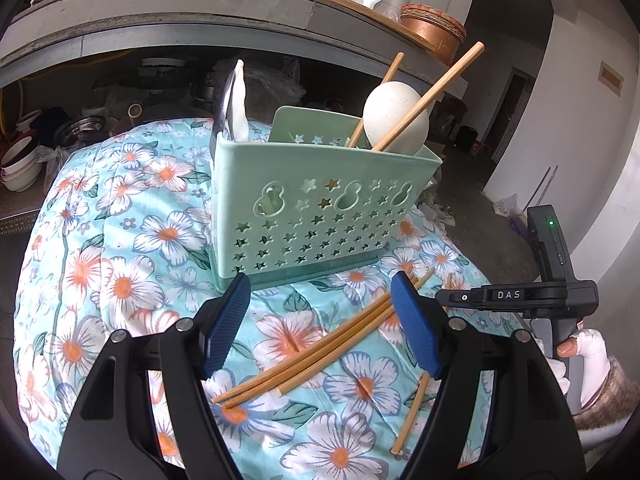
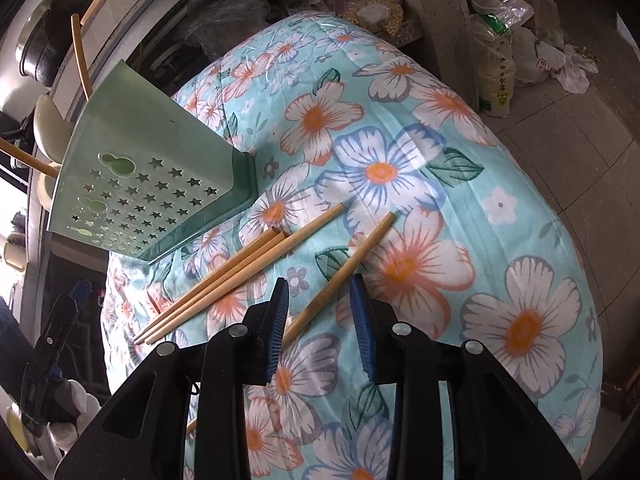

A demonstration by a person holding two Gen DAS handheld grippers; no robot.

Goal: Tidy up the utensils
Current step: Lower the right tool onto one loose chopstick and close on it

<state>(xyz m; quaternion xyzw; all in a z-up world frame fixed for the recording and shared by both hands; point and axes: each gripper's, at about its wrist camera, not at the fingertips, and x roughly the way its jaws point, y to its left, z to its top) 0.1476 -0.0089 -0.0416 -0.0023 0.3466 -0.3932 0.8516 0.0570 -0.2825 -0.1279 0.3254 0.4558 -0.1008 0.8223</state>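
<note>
While the left claw (image 1: 320,320) waits apart and empty, the right claw (image 2: 320,320), apart, straddles a lone bamboo chopstick (image 2: 344,272) on the floral-clothed worktop (image 2: 440,160) and should close near its middle before lifting it toward the pale-green perforated plastic holder (image 2: 140,184).

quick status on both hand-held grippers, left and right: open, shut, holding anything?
Left hand-held gripper: open wide, holding nothing, above the loose chopsticks.
Right hand-held gripper: open, part-closed, straddling a single chopstick, pads not pressing it.
</note>
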